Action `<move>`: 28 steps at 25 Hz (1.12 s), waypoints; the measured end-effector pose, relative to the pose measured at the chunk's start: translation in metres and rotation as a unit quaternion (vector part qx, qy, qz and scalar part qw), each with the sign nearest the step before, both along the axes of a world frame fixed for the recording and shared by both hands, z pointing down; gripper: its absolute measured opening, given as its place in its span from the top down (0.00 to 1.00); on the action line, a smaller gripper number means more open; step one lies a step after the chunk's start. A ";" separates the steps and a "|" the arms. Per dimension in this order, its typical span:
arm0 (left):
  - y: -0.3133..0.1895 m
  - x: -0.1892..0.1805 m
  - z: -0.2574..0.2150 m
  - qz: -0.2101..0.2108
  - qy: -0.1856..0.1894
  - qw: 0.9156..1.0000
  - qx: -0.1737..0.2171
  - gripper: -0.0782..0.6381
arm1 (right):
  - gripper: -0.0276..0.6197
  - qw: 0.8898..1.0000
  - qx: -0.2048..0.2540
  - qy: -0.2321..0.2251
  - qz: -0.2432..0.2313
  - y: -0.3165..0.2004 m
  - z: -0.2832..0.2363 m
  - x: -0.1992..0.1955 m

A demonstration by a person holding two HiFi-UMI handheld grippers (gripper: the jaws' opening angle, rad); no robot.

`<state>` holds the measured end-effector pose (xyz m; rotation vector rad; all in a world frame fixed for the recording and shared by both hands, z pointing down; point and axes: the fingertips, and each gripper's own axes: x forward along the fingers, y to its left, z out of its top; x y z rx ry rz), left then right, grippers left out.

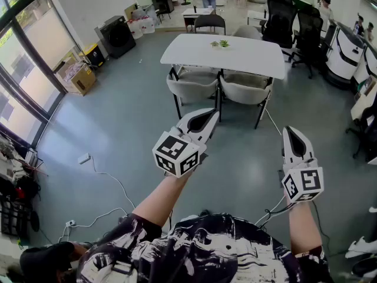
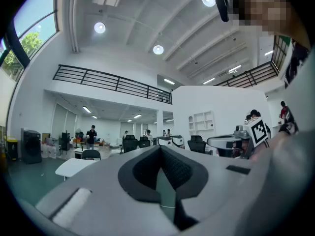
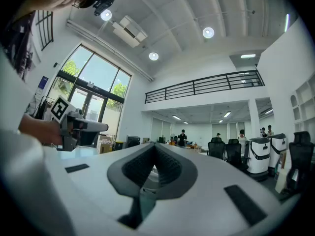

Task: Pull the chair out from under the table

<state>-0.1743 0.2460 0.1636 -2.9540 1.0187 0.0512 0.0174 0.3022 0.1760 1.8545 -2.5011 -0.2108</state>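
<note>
Left chair (image 1: 191,84) and right chair (image 1: 245,91) are seen tucked under the near edge of the white bench (image 1: 247,55), far across the grey floor (image 1: 126,125). Left gripper (image 1: 213,112) and right gripper (image 1: 289,130) are held level, well apart from both chairs, each clenched with nothing between the jaws.
</note>
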 end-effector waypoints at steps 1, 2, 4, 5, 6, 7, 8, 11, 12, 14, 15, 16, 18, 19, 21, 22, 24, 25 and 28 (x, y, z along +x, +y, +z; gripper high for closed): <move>-0.001 0.000 0.001 0.000 0.000 1.000 0.000 0.89 | 0.96 1.000 0.001 0.000 -0.001 -0.001 0.000 -0.001; -0.002 -0.001 0.002 0.000 0.001 1.000 0.000 0.89 | 0.96 1.000 0.002 -0.001 -0.002 -0.002 0.001 -0.002; -0.002 -0.003 0.002 0.000 0.001 1.000 0.000 0.89 | 0.96 1.000 0.003 0.000 -0.003 -0.002 0.000 -0.005; -0.002 -0.004 0.002 0.000 0.001 1.000 0.000 0.89 | 0.96 1.000 0.003 0.001 -0.004 -0.002 -0.001 -0.007; -0.001 -0.005 0.001 0.000 0.001 1.000 0.000 0.89 | 0.96 1.000 0.003 0.002 -0.004 -0.001 -0.001 -0.008; -0.001 -0.006 0.000 0.000 0.002 1.000 -0.001 0.89 | 0.96 1.000 0.002 0.002 -0.005 -0.001 -0.002 -0.009; -0.001 -0.005 0.000 0.000 0.002 1.000 -0.001 0.89 | 0.96 1.000 0.002 0.002 -0.006 -0.001 -0.003 -0.009; -0.002 -0.002 0.003 0.000 0.002 1.000 -0.002 0.89 | 0.96 1.000 0.000 0.002 -0.006 -0.003 0.000 -0.007; -0.002 -0.001 0.004 0.001 0.002 1.000 -0.003 0.89 | 0.96 1.000 0.001 0.000 -0.007 -0.003 0.001 -0.006; 0.001 0.000 0.005 0.011 0.005 1.000 0.001 0.88 | 0.96 1.000 0.010 -0.014 -0.017 -0.001 0.000 -0.007; 0.003 0.002 0.003 0.021 0.008 1.000 0.008 0.88 | 0.95 0.999 0.019 -0.026 -0.029 -0.001 -0.003 -0.008; 0.006 0.003 -0.001 0.032 0.012 0.999 0.023 0.88 | 0.95 0.998 0.030 -0.038 -0.043 0.000 -0.007 -0.009; 0.010 0.007 -0.014 0.048 0.021 0.996 0.072 0.61 | 0.29 0.995 0.051 -0.048 -0.067 -0.001 -0.016 -0.011; 0.012 0.009 -0.019 0.054 0.025 0.994 0.093 0.29 | 0.17 0.995 0.060 -0.043 -0.073 -0.001 -0.018 -0.011; 0.014 0.009 -0.023 0.060 0.022 0.992 0.112 0.27 | 0.11 0.994 0.067 -0.022 -0.081 0.000 -0.017 -0.013; 0.016 0.009 -0.022 0.061 0.018 0.991 0.115 0.27 | 0.11 0.994 0.066 -0.019 -0.082 0.000 -0.015 -0.013; 0.019 0.010 -0.020 0.065 0.012 0.991 0.114 0.27 | 0.11 0.994 0.059 -0.020 -0.084 0.002 -0.013 -0.011; 0.019 0.010 -0.019 0.068 0.011 0.991 0.113 0.27 | 0.11 0.995 0.057 -0.019 -0.086 0.002 -0.012 -0.011; 0.021 0.013 -0.017 0.075 0.008 0.991 0.110 0.27 | 0.11 0.995 0.052 -0.012 -0.088 0.002 -0.010 -0.012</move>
